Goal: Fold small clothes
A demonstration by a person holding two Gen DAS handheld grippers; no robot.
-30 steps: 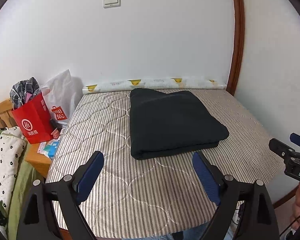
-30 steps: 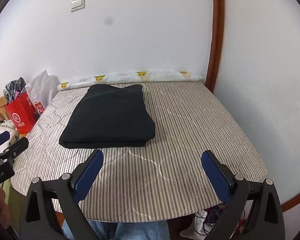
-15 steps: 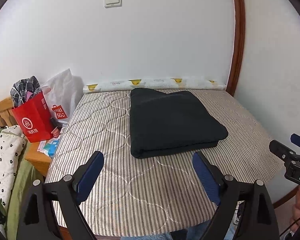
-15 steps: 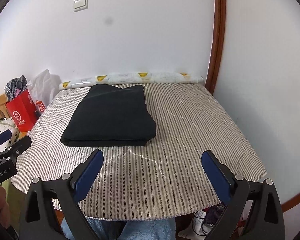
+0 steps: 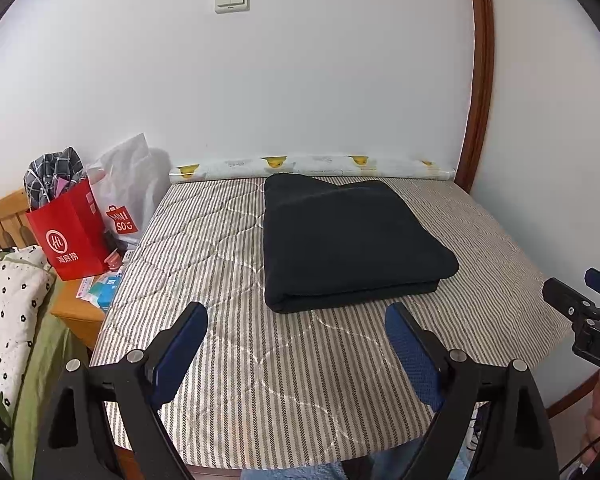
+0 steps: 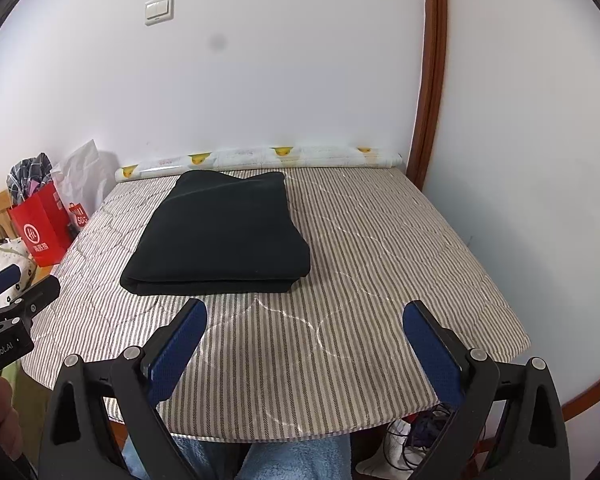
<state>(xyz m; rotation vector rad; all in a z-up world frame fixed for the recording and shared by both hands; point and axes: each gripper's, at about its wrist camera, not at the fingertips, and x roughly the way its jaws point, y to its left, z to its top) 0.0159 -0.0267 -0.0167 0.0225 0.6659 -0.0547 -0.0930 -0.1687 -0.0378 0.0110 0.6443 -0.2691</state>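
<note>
Folded black garment (image 5: 348, 240) lying flat toward the far middle of the striped mattress (image 5: 284, 376), its thick folded edge facing the viewer, judged already folded and squared; left gripper (image 5: 296, 340) and right gripper (image 6: 306, 338) both held wide apart, empty, hovering short of the cloth, apparently idle; mattress set in a corner of white walls, a patterned roll (image 5: 312, 166) along its far edge; red bag (image 5: 70, 232) on a wooden stand at left.

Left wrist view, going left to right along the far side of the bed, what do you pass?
Red paper bag → white plastic bag → folded black garment → brown wooden door frame.
</note>
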